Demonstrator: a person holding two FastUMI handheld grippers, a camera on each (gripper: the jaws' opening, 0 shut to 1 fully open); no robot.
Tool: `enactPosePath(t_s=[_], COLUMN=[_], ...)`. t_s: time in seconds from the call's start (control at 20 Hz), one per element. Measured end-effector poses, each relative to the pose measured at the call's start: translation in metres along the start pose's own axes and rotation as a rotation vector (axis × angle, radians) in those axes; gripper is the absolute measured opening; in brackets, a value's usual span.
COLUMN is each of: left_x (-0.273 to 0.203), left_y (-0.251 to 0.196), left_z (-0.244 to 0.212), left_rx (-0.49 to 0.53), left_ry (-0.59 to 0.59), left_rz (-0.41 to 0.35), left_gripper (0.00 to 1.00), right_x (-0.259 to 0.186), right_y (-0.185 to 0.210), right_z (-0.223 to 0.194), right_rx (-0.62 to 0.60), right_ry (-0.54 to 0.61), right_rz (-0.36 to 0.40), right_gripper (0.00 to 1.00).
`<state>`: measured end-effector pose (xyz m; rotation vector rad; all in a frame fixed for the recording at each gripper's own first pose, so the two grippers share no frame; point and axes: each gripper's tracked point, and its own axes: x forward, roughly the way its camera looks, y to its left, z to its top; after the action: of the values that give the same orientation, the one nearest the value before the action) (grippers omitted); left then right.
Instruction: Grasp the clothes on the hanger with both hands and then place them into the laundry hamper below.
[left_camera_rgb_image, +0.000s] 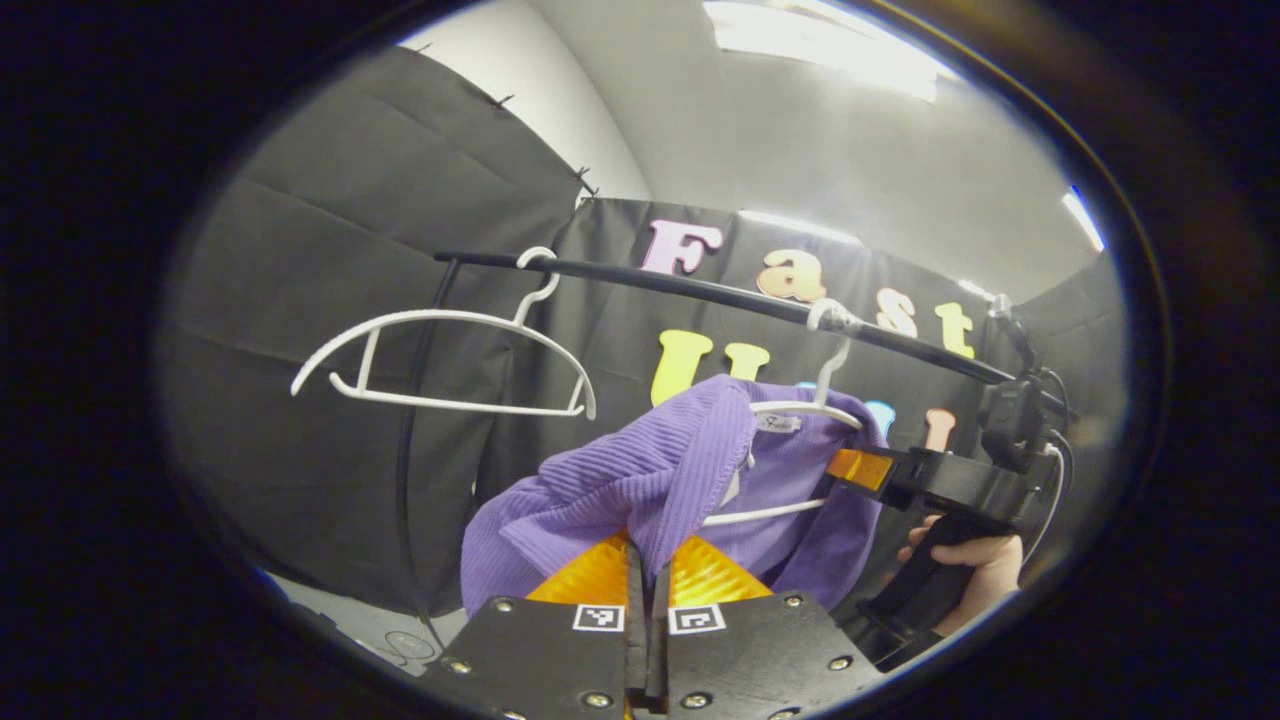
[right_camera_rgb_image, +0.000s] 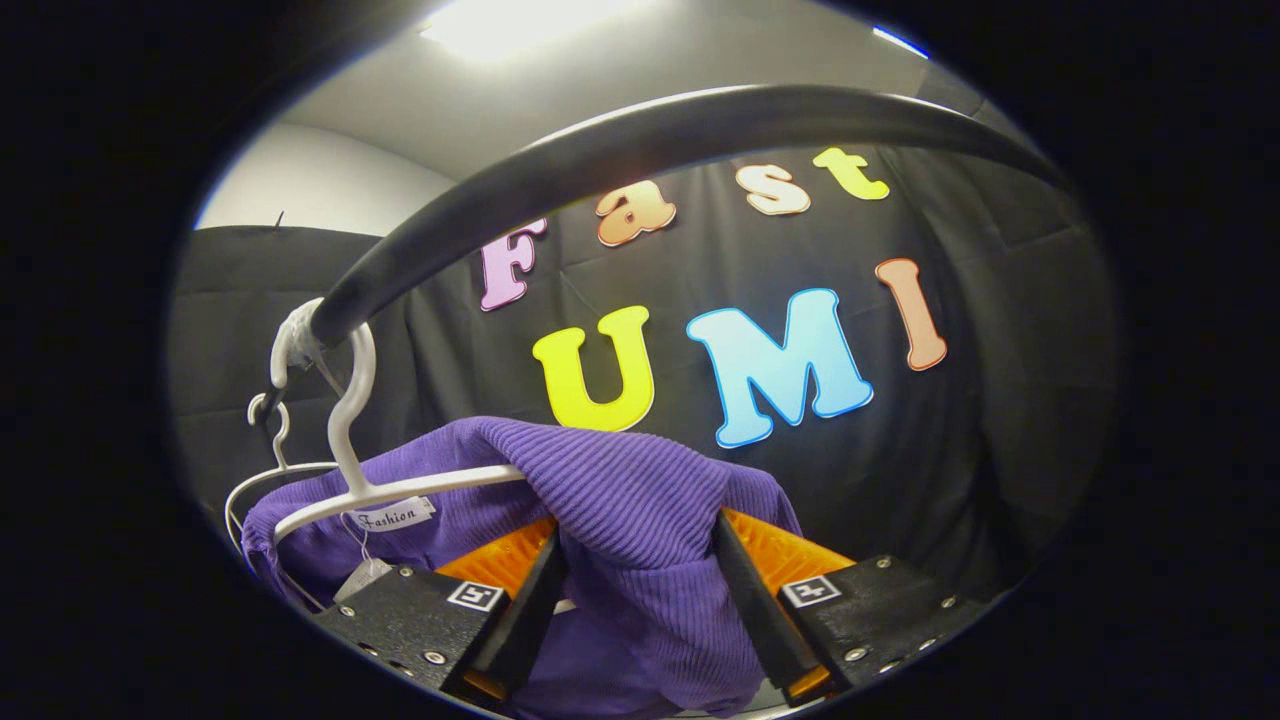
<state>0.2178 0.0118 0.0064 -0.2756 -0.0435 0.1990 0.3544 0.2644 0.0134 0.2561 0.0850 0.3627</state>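
Gripping the purple sweater (right_camera_rgb_image: 620, 480) with its "Fashion" tag (right_camera_rgb_image: 390, 517), both claws

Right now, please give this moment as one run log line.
left gripper: shut on purple garment | right gripper: fingers around garment shoulder, grip unclear | garment on white hanger on rail

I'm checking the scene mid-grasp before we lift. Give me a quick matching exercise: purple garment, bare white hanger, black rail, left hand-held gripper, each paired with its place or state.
Things:
1. purple garment
2. bare white hanger
3. black rail
4. left hand-held gripper

States:
A. fingers closed on a fold of cloth
B. carries both hangers' hooks
C. hangs with nothing on it
D. draped over a hanger, between the right hand-held gripper's fingers

Pairs: 1-D, 2-C, 3-B, 4-A
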Motion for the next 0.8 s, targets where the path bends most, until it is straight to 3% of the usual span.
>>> enactPosePath(t_s=[0.05, 0.2, 0.25, 0.3, 0.5, 0.8], left_x=[-0.002, -0.011, -0.014, -0.018, -0.025, -0.030], left_y=[0.001, 0.008, 0.011, 0.015, 0.029, 0.038], left_z=[0.002, 0.013, 0.016, 0.020, 0.038, 0.066], left_rx=[-0.003, -0.001, 0.010, 0.022, 0.023, 0.035], left_ry=[-0.004, -0.020, -0.026, -0.033, -0.068, -0.109], left_rz=[0.000, 0.005, 0.011, 0.019, 0.056, 0.078], left_gripper=[0.01, 0.01, 0.05, 0.01, 0.01, 0.01], right_x=[0.001, -0.001, -0.002, -0.003, -0.006, -0.011], right_y=[-0.003, -0.006, -0.008, -0.008, -0.013, -0.029], right_z=[-0.003, -0.005, -0.004, -0.005, -0.009, 0.002], right_rx=[-0.004, -0.018, -0.025, -0.036, -0.101, -0.140], right_ry=[0.007, 0.017, 0.013, 0.018, 0.041, 0.053], right_rz=[0.003, 0.037, 0.048, 0.065, 0.130, 0.167], right_gripper=[0.78, 0.31, 0.23, 0.13, 0.01, 0.00])
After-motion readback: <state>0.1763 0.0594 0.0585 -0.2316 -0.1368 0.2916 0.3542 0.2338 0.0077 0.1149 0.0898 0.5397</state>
